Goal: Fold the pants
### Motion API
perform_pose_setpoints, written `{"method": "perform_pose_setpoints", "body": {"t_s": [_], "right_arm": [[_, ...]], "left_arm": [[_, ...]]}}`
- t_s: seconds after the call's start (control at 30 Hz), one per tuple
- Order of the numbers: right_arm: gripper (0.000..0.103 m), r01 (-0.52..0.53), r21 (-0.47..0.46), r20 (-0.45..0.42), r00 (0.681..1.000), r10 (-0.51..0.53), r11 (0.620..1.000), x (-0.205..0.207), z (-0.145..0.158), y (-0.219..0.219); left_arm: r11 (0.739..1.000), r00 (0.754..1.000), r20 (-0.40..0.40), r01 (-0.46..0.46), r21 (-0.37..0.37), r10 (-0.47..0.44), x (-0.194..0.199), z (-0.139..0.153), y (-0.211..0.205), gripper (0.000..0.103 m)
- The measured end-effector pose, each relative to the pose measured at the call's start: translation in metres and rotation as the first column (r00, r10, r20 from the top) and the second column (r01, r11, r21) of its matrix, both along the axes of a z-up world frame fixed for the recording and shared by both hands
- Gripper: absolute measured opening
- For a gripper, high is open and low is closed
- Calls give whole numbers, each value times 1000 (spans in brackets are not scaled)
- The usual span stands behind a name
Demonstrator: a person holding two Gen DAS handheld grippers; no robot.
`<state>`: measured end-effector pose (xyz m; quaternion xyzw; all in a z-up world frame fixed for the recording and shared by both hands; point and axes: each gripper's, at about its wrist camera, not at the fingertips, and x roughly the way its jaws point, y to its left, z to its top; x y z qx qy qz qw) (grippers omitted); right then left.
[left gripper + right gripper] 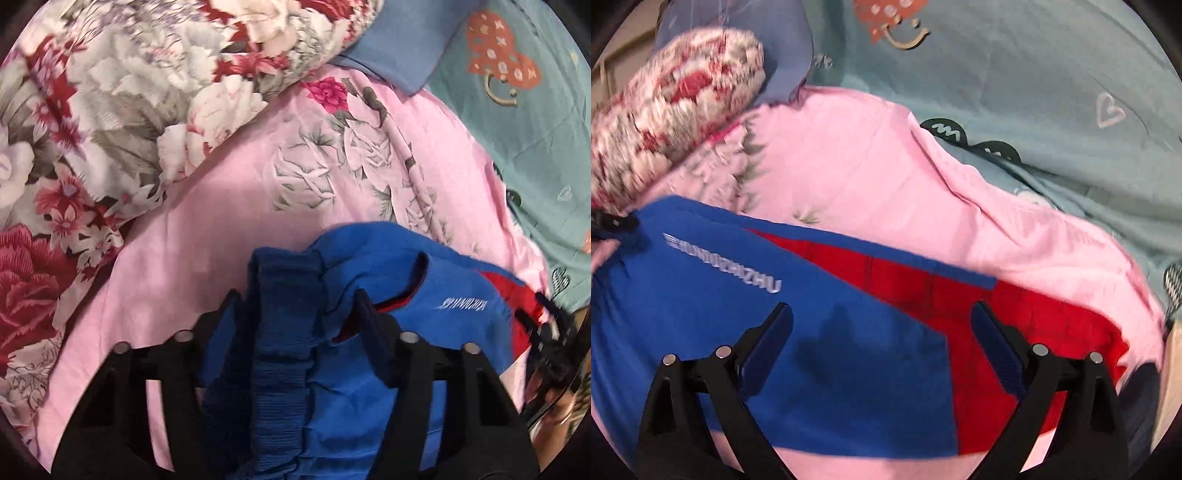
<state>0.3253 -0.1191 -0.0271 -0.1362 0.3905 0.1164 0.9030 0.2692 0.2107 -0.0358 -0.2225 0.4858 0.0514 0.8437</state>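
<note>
Blue pants (701,332) with a red panel (1015,332) and white lettering (722,264) lie spread on a pink floral sheet (868,177), their lower hem near the sheet's near edge in the right wrist view. In the left wrist view the same pants (369,266) are bunched, with the ribbed elastic waistband (284,332) rising between the fingers of the left gripper (299,306); its jaws stand partly apart with the waistband fabric filling the gap between them, so whether they pinch it cannot be told. The right gripper (882,317) hovers over the boundary of the blue and red cloth with its jaws spread wide and nothing between them; its blue pads (768,339) are plainly visible. In the left wrist view this right gripper (546,328) appears blurred at the pants' right end. A rolled quilt with red and white flowers (110,110) lies along the sheet's far left edge, with a blue pillow (402,44) beside it. Past the sheet's right edge lies a teal bedcover (1034,74) printed with hearts.
</note>
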Motion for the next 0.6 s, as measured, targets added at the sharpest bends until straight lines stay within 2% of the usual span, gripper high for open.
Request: {"method": "perform_pose_setpoints", "body": {"t_s": [0.03,0.13,0.3,0.37,0.4,0.43,0.47,0.5,0.53,0.6], "right_arm": [[97,-10,4,3,1000,10,1000,6,0,3],[97,-56,14,17,998,56,998,20,4,9],[97,-133,-138,-28,991,131,981,43,-15,33],[96,-151,-171,-51,988,144,974,48,-25,38],[85,-158,-178,-66,987,149,971,50,-30,40],[72,-170,-141,-72,984,161,975,49,-30,40],[53,-185,-101,-91,980,176,978,48,-27,40],[5,-167,-99,-112,981,156,981,47,-24,42],[7,-148,-103,-108,985,137,984,44,-21,42],[5,-128,-110,-61,991,122,986,30,-7,41]], "left_arm": [[1000,1000,0,16,12,-16,1,0,-4,40],[999,1000,9,18,48,-18,2,1,-8,38],[998,1000,16,10,55,-11,1,1,-5,37],[998,1000,24,11,58,-13,-1,4,-5,37],[998,1000,27,12,61,-13,-2,5,-5,37],[997,1000,29,9,76,-11,-3,7,-6,37],[995,999,34,6,104,-9,-6,12,-9,37],[992,999,40,8,122,-13,-7,16,-11,37],[989,999,50,10,146,-17,-9,23,-15,37],[987,997,73,9,163,-21,-15,37,-19,37]]}}
